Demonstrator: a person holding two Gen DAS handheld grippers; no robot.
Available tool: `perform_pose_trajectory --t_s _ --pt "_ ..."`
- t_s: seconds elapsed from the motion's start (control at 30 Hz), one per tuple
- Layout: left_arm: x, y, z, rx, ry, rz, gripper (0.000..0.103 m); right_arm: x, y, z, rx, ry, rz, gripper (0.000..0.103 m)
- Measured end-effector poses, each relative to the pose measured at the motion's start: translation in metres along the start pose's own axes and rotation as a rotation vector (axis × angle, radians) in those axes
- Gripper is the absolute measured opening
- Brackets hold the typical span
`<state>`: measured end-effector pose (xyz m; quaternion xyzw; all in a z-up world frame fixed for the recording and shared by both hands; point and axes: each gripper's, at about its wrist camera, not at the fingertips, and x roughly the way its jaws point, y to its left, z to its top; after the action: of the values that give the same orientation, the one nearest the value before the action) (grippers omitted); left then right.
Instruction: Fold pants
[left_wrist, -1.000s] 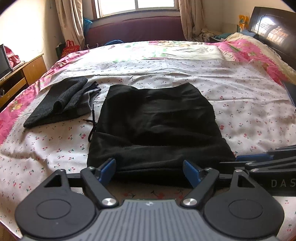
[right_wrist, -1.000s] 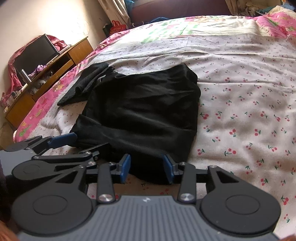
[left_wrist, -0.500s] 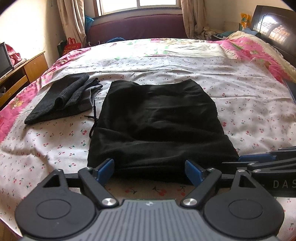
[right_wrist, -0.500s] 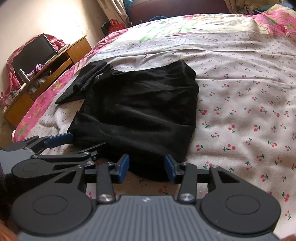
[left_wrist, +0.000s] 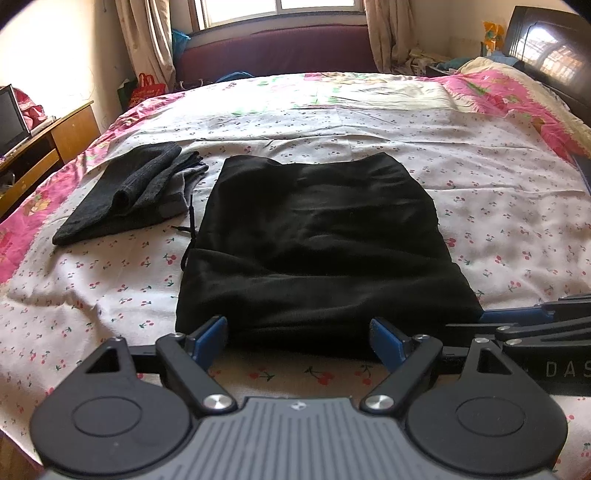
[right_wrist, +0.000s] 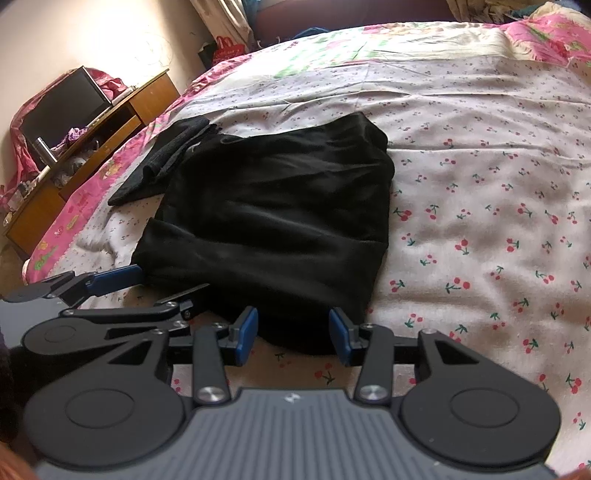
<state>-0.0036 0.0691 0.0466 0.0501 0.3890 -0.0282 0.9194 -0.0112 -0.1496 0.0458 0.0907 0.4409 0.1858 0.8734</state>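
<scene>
The black pants (left_wrist: 317, 240) lie folded into a rough rectangle on the cherry-print bedsheet (left_wrist: 498, 192), a drawstring trailing off their left side. My left gripper (left_wrist: 299, 341) is open and empty, just in front of the pants' near edge. My right gripper (right_wrist: 293, 334) is open and empty, at the pants' (right_wrist: 273, 221) near right corner. Each gripper shows beside the other: the right one at the left wrist view's right edge (left_wrist: 524, 321), the left one at the right wrist view's left (right_wrist: 110, 291).
A folded dark grey garment (left_wrist: 129, 192) lies left of the pants. A wooden TV stand (right_wrist: 92, 147) stands beyond the bed's left edge. A dark headboard (left_wrist: 546, 55) is at the far right, a maroon sofa (left_wrist: 277, 55) under the window.
Both grippers have drawn back slightly toward me from the pants' near edge. The pants lie still, both grippers stay open.
</scene>
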Motion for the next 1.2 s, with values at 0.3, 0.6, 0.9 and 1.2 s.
perform_pose_trajectory --t_s 0.3,0.6,0.9,1.2 --pt "0.0003 -0.0021 0.0007 0.013 0.010 0.027 0.097 0.0020 0.0004 -0.0017 -0.004 0.009 0.000 0.044" --pt "0.0005 -0.0015 0.0004 0.011 0.010 0.026 0.097 0.0023 -0.0002 -0.0021 -0.004 0.010 0.000 0.044" --pt "0.0006 -0.0016 0.0003 0.012 0.010 0.026 0.097 0.0025 -0.0004 -0.0024 -0.003 0.011 0.000 0.044" --pt "0.0019 -0.0035 -0.0020 0.018 0.015 0.035 0.097 0.0039 -0.0003 -0.0048 0.000 0.017 -0.004 0.044"
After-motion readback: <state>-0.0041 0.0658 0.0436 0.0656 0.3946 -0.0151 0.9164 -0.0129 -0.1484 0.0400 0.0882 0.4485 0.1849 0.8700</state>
